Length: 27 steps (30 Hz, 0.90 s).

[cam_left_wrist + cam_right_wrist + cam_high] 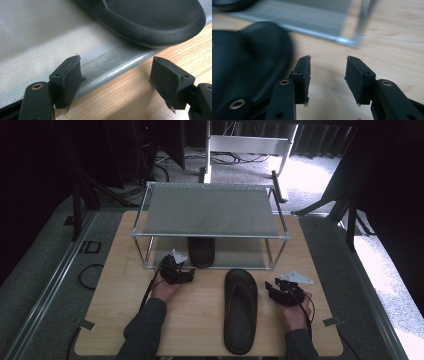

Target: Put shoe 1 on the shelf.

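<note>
We have both grippers spread and empty: left gripper (115,80) just short of the shelved slipper (150,20), right gripper (327,80) beside the loose slipper (244,57) awaiting shelving.

Dark grey sleeves, black left gripper (186,274), black right gripper (273,290), brass screws, trailing cables

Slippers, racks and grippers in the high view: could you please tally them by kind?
Black slippers: 2, one on the rack's lower shelf, one on the table
Metal rack: 1
Grippers: 2, left gripper, right gripper
Total: 5
</note>
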Motion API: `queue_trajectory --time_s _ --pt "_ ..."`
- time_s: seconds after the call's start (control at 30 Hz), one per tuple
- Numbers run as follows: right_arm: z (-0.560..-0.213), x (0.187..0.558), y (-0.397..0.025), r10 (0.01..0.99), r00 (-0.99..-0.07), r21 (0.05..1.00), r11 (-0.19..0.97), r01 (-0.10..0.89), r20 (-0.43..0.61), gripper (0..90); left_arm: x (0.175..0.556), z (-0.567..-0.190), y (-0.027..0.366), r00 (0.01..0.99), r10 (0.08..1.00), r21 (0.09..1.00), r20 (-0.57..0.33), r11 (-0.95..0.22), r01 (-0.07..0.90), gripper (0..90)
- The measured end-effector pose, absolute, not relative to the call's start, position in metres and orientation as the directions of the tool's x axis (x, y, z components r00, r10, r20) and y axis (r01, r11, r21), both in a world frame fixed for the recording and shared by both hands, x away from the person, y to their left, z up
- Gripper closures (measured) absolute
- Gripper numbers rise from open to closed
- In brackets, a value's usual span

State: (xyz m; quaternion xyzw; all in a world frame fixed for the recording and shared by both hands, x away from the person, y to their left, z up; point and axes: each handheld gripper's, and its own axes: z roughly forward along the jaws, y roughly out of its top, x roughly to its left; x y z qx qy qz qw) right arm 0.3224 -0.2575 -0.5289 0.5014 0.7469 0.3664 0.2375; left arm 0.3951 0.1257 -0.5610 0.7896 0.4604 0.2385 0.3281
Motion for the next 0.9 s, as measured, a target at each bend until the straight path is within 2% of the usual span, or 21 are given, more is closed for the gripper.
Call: queue_trajectory --time_s 0.2,0.33,0.53,0.8,0.9 --pt "-0.525 0.297 -0.241 0.88 -0.47 0.792 0.24 0.561 0.066 53.7 0.396 -0.561 0.129 0.463 0.885 0.741 0.043 -0.339 0.579 25.7" --pt "-0.517 0.283 -0.23 0.868 -0.491 0.814 0.235 0.53 0.069 49.2 0.396 -0.56 0.13 0.464 0.885 0.744 0.031 -0.331 0.581 25.8" --pt "-0.508 0.269 -0.216 0.861 -0.504 0.84 0.224 0.494 0.066 47.5 0.396 -0.56 0.13 0.464 0.885 0.744 0.031 -0.331 0.581 25.8" --pt "-0.521 0.265 -0.205 0.85 -0.521 0.821 0.239 0.519 0.082 50.4 0.396 -0.56 0.13 0.463 0.886 0.744 0.033 -0.331 0.581 25.8" --pt "-0.528 0.266 -0.204 0.854 -0.511 0.805 0.237 0.544 0.094 55.1 0.396 -0.56 0.13 0.463 0.886 0.744 0.032 -0.331 0.581 25.8"
